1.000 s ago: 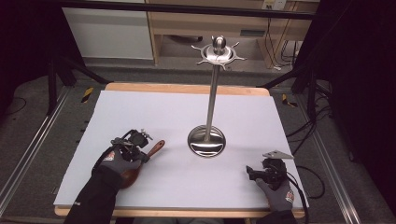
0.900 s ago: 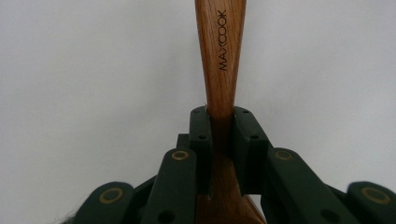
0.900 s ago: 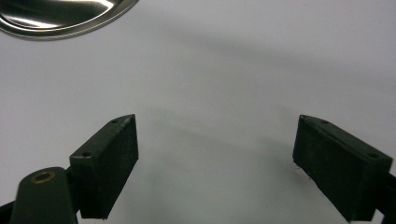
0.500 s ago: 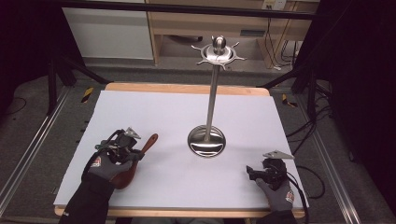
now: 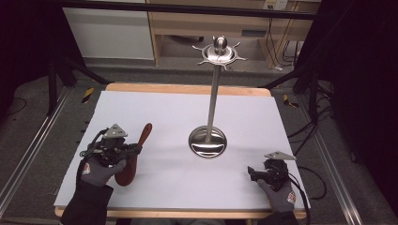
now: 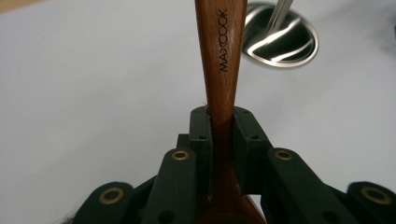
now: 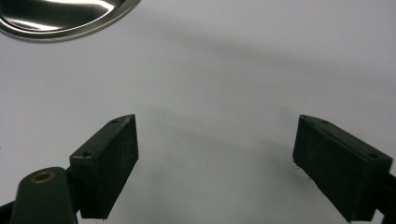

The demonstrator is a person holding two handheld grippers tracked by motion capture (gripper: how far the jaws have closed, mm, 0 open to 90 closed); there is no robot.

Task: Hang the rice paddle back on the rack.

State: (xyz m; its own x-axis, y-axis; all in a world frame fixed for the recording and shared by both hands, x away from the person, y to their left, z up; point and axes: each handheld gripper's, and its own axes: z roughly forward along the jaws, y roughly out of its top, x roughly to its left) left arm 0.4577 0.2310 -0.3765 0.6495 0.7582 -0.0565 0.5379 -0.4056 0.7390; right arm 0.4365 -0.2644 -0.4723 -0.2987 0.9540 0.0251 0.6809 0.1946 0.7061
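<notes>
High view: the left claw (image 5: 133,149) sits near the front-left of the white counter (image 5: 164,112), held in a gloved hand (image 5: 98,168). It is clenched on a wooden spoon (image 5: 136,154), gripping the neck where the handle meets the bowl. The handle points up and away toward the far side of the counter; the dark bowl lies toward the person, at the front of the hand. A steel utensil stand (image 5: 209,140) rises from a round base near the counter's centre, well apart from the spoon, with a hooked crown on top of the pole. The right claw (image 5: 252,174) rests at the front-right of the counter.

Left gripper view: 2 black jaws of the left claw (image 6: 223,135) press on either side of the wooden spoon (image 6: 222,56); the handle carries the print MAXCOOK. The utensil stand's base (image 6: 280,42) shows beyond, upper right.

Right gripper view: the right claw (image 7: 215,158) is released, jaws wide apart, bare counter (image 7: 224,84) between them. The utensil stand's base rim (image 7: 65,18) lies at upper left.
</notes>
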